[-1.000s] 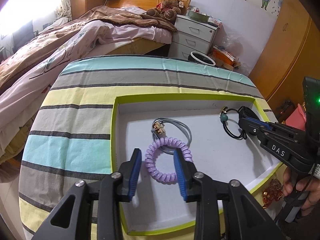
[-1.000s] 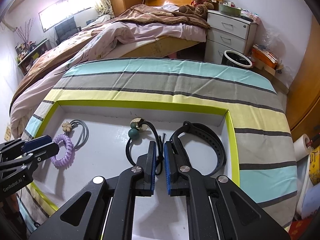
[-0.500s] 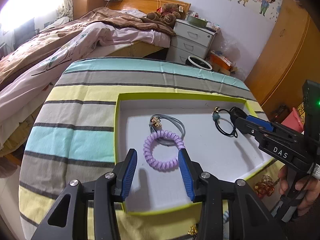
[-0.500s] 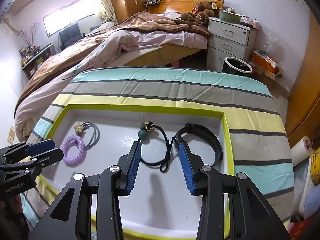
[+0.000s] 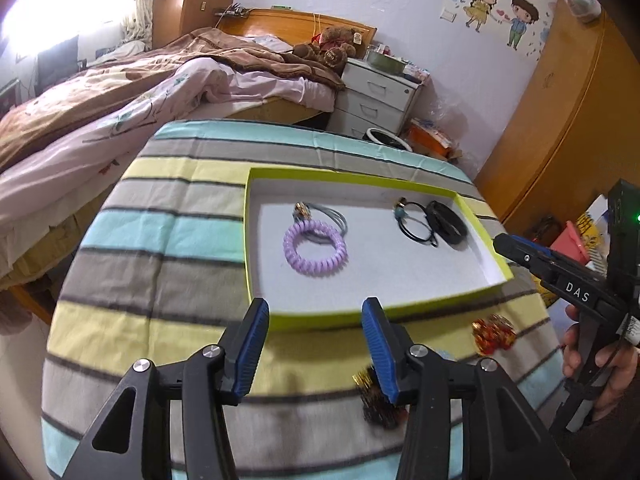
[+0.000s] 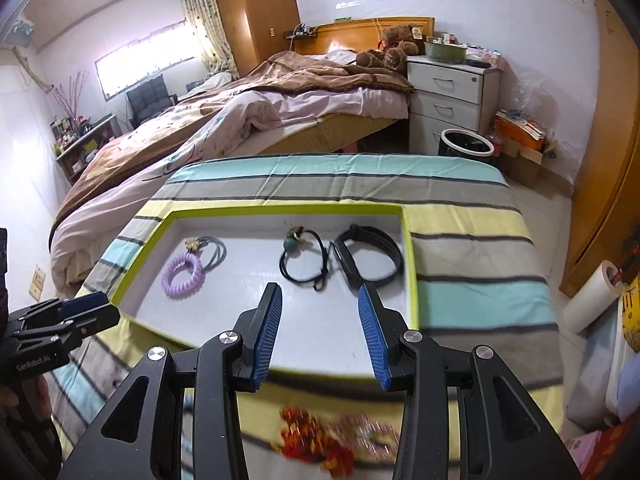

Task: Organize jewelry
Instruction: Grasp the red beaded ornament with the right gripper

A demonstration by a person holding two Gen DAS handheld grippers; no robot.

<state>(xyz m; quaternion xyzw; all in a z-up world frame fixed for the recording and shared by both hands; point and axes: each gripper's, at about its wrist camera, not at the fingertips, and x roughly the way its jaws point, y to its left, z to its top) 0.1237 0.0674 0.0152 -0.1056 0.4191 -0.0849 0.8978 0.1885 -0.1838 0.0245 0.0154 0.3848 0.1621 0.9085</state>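
A shallow white tray with a lime rim (image 5: pixel 404 310) (image 6: pixel 410 264) lies on the striped cloth. In it are a purple spiral hair tie (image 5: pixel 315 248) (image 6: pixel 182 275), a grey hair tie with a charm (image 5: pixel 325 214) (image 6: pixel 214 249), a black cord with a teal bead (image 5: pixel 416 226) (image 6: pixel 305 260) and a black band (image 5: pixel 447 224) (image 6: pixel 368 256). My left gripper (image 5: pixel 316 344) is open and empty, over the tray's near edge. My right gripper (image 6: pixel 320 328) is open and empty, above the tray's near part. Red-gold trinkets (image 5: pixel 493 332) (image 6: pixel 316 436) and a dark gold piece (image 5: pixel 376 402) lie on the cloth, near side of the tray.
The striped cloth (image 5: pixel 160 256) covers a small round-edged table. Beyond it stand a bed (image 6: pixel 248 120), a white drawer unit (image 6: pixel 452 96) and a bin (image 6: pixel 464 146). A wooden wardrobe (image 5: pixel 560 128) is on the right. A paper roll (image 6: pixel 592 296) lies at the right.
Both grippers pulled back toward me and away from the tray contents. The right gripper went from shut to wide open. The trinkets on the cloth came into view.
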